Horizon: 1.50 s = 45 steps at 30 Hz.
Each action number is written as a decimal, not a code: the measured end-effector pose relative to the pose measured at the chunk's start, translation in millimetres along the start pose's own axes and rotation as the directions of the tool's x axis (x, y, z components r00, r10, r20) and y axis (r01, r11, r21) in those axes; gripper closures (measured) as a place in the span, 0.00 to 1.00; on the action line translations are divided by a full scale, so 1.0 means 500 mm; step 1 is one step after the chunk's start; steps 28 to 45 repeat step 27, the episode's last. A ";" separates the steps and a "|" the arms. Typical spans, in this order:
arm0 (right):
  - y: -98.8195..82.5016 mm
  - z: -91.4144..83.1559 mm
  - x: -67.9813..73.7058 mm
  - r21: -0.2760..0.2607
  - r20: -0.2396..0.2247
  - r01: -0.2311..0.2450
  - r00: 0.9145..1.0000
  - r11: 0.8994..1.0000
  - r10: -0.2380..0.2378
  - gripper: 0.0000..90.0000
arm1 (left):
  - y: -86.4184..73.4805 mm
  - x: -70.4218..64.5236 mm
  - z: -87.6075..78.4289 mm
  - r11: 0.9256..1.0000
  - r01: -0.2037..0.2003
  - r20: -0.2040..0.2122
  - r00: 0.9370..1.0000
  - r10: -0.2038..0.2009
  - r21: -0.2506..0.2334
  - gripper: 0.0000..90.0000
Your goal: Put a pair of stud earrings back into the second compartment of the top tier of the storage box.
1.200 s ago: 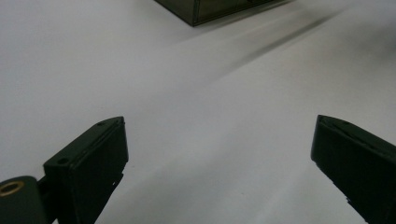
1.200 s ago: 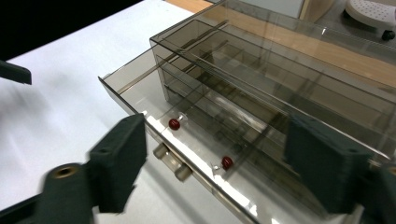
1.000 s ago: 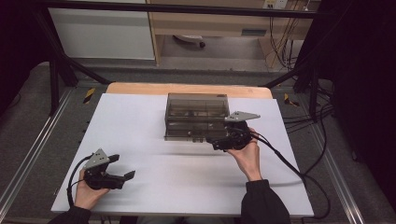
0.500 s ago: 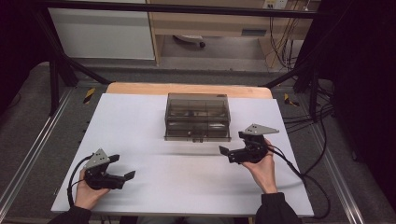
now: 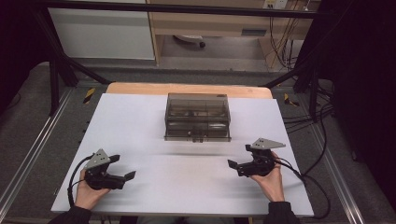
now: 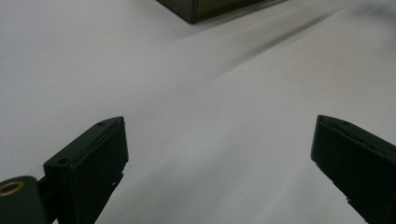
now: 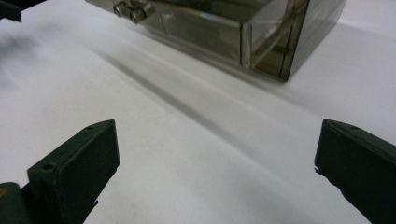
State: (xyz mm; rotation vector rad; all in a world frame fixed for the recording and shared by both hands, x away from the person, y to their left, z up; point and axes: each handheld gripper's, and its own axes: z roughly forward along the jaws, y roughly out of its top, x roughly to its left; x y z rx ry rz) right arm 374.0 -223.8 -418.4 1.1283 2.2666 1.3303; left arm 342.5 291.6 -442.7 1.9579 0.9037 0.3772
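A smoky see-through drawer box (image 5: 197, 116) stands at the middle of the white tabletop (image 5: 187, 182), its small knobs (image 5: 196, 136) facing the person. In the right gripper view the box (image 7: 261, 32) lies ahead to the upper right, with its knobs (image 7: 133, 10) at the top. My right gripper (image 5: 239, 156) is held low near the table's right front, apart from the box; its jaws have just been opening and nothing is between them (image 7: 217, 140). My left gripper (image 5: 123, 167) rests open at the left front, empty (image 6: 219, 140), with a box corner (image 6: 205, 7) far ahead.
A wooden strip (image 5: 187, 88) edges the table's far side. Black cables (image 5: 303, 121) trail off the right edge, and metal frame rails (image 5: 28, 158) run along both sides. A broad stretch of bare white surface separates the two grippers.
My right gripper has drawn back from the front of the drawer box toward the near right of the table and sunk lower. The left gripper has stayed put.
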 end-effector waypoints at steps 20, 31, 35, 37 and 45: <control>-0.092 -0.041 -0.056 -0.003 -0.003 -0.072 0.997 0.997 0.072 0.01 | -0.001 -0.002 0.003 1.000 -0.001 0.005 1.000 0.001 0.008 0.04; -0.099 -0.047 -0.061 -0.001 -0.004 -0.078 0.997 0.997 0.078 0.01 | -0.001 -0.003 0.004 1.000 -0.005 0.007 1.000 0.004 0.013 0.04; -0.099 -0.047 -0.061 -0.001 -0.004 -0.078 0.997 0.997 0.078 0.01 | -0.001 -0.003 0.004 1.000 -0.005 0.007 1.000 0.004 0.013 0.04; -0.099 -0.047 -0.061 -0.001 -0.004 -0.078 0.997 0.997 0.078 0.01 | -0.001 -0.003 0.004 1.000 -0.005 0.007 1.000 0.004 0.013 0.04; -0.099 -0.047 -0.061 -0.001 -0.004 -0.078 0.997 0.997 0.078 0.01 | -0.001 -0.003 0.004 1.000 -0.005 0.007 1.000 0.004 0.013 0.04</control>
